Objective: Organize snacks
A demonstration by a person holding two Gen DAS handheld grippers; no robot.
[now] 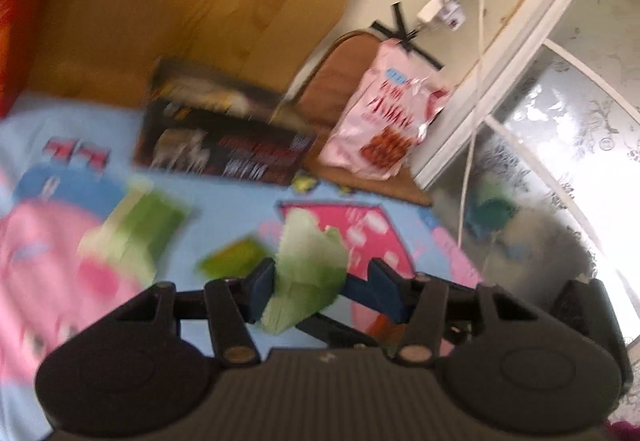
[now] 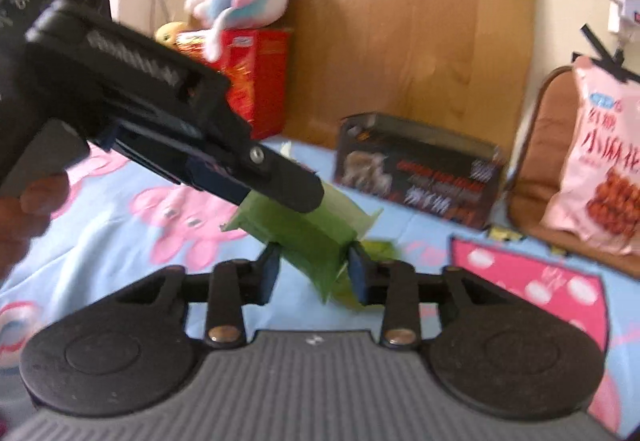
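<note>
Holding two green snack packets at once, I am judging that the safest way on is to keep both grips steady and carry them toward the open dark box without letting either one twist loose.

Nearest to me, my right claw (image 2: 314, 273) is grasping a green packet (image 2: 316, 241); both pads are pressing its sides, jaws partly closed, the packet standing tilted between them. Just above and to the left of it, my left claw (image 1: 320, 291) is reaching in, seen from the right wrist as a black body whose tip is overlapping another pale green packet (image 2: 344, 207). From its own camera the left claw is gripping a crumpled green and white packet (image 1: 308, 273), which is lying against the left pad; whether the right pad is touching it, I cannot tell through the blur.

Below the claws the cartoon bedsheet (image 2: 120, 209) is spreading out, with more green packets (image 1: 136, 229) lying to the left. Farther ahead the dark box (image 2: 416, 173) is standing open, and beyond to the right a pink snack bag (image 2: 600, 169) is leaning on a brown cushion (image 2: 540, 161).
</note>
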